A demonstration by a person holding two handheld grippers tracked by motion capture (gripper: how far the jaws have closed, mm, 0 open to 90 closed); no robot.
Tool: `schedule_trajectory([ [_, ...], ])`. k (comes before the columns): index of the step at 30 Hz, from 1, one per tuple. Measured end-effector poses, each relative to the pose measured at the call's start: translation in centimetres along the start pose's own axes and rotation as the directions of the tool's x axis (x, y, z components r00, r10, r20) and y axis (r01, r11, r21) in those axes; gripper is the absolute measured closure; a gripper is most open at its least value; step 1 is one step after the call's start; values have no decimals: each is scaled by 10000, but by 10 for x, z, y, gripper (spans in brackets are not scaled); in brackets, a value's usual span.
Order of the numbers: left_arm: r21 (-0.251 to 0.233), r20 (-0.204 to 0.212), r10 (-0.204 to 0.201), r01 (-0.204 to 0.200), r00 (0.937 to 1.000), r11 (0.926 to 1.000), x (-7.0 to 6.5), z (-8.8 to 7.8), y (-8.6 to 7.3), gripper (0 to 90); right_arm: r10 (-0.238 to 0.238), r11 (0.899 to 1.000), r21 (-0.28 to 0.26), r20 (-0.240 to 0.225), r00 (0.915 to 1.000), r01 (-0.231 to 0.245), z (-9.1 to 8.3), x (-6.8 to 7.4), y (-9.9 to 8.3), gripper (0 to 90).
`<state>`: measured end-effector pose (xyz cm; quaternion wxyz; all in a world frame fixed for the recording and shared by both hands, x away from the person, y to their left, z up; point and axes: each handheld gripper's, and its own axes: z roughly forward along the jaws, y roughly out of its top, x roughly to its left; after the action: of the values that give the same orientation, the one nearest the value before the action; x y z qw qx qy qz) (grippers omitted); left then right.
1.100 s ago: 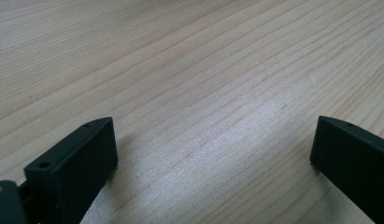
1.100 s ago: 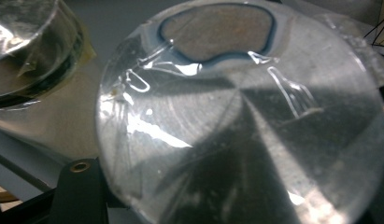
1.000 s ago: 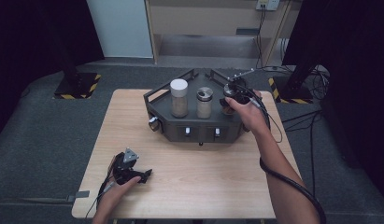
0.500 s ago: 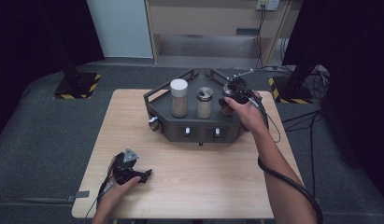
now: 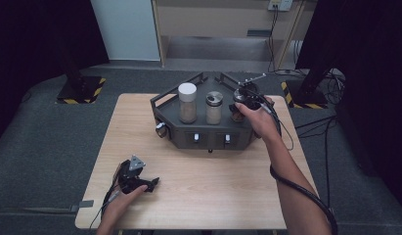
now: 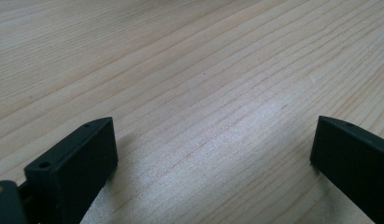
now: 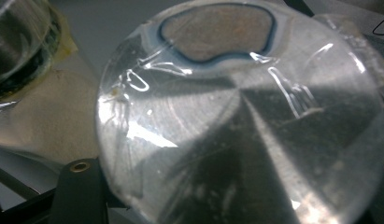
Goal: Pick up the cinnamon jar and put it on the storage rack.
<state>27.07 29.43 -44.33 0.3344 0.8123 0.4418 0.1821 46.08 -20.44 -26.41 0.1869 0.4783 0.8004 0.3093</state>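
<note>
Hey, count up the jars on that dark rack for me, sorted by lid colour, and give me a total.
White lid: 1, the tall white-lidded jar.
Silver metal lid: 2, the middle jar and the right-hand jar, which the right gripper is shut on.
Total: 3 jars on the rack.

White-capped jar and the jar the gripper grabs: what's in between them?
In the high view, a silver-lidded jar stands between the white-capped jar and the right gripper's jar.
</note>
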Motion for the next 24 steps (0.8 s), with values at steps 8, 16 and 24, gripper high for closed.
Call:
schedule_trajectory([
  [8, 2, 2, 1, -1, 10000, 10000, 0, 0, 0, 0, 88, 10000, 32, -56, 9999, -88, 3, -2, -2, 317],
  [16, 1, 0, -1, 1, 10000, 10000, 0, 0, 0, 0, 68, 10000, 20, -71, 10000, -68, 3, -1, -2, 317],
  [24, 3, -2, 2, -2, 10000, 10000, 0, 0, 0, 0, 180, 9998, -103, -150, 9997, -182, 4, -3, -6, 313],
])
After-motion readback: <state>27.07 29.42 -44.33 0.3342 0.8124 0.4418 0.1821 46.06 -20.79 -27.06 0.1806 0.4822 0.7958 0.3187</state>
